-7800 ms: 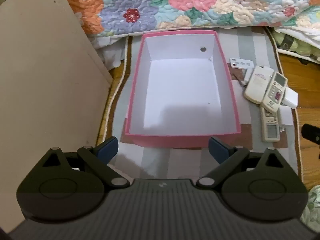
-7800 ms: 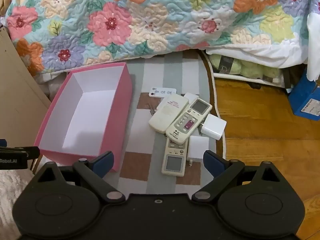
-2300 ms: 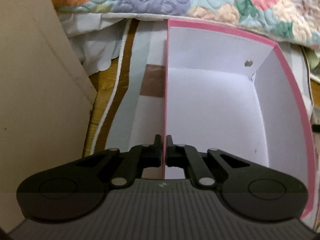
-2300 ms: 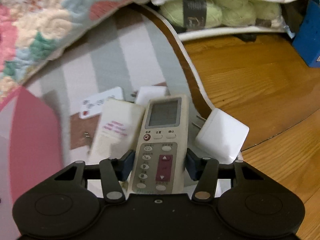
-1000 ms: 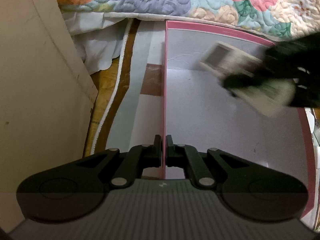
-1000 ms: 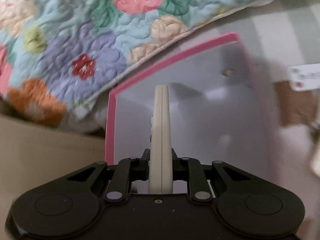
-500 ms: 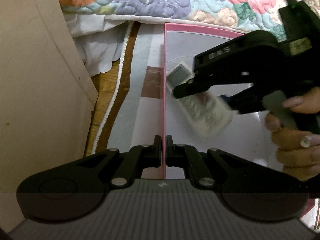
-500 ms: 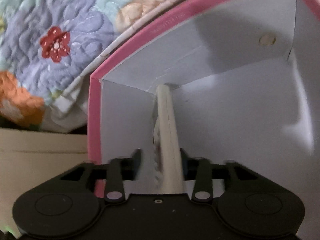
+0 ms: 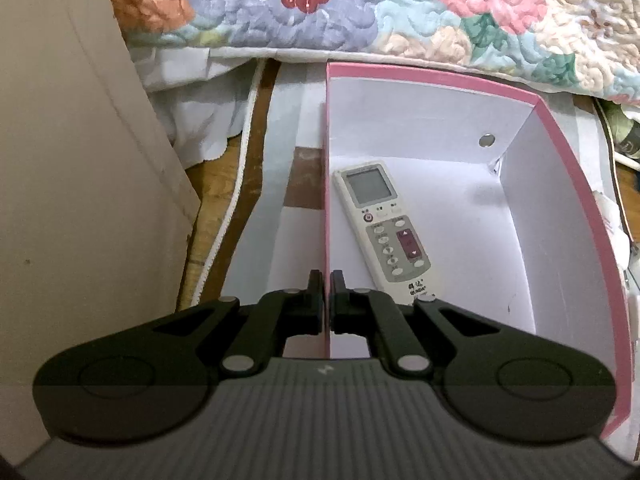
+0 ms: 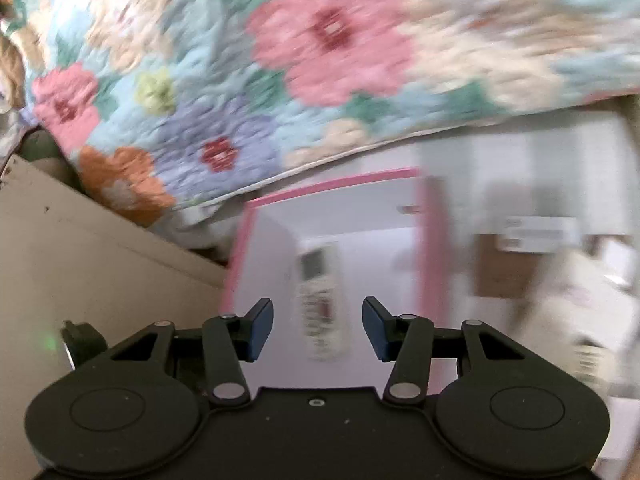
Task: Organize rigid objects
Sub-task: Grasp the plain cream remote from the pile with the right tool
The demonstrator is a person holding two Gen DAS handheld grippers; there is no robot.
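A pink box [image 9: 440, 76] with a white inside stands on a striped rug. A white remote control [image 9: 384, 232] lies flat in it, face up, along the left wall. My left gripper [image 9: 326, 280] is shut on the box's left wall, one finger on each side of it. In the blurred right wrist view my right gripper [image 10: 318, 328] is open and empty, above the box [image 10: 328, 192], with the remote [image 10: 320, 304] below between the fingers. Other pale items [image 10: 540, 232] lie blurred on the rug to the right of the box.
A floral quilt [image 9: 400, 12] hangs over the bed edge behind the box. A beige board [image 9: 80, 160] stands at the left. Wooden floor [image 9: 216, 184] shows beside the rug's white edge.
My right gripper has let go of the remote inside the box, opened, and pulled up and back out of the left wrist view. My left gripper keeps its hold on the box wall.
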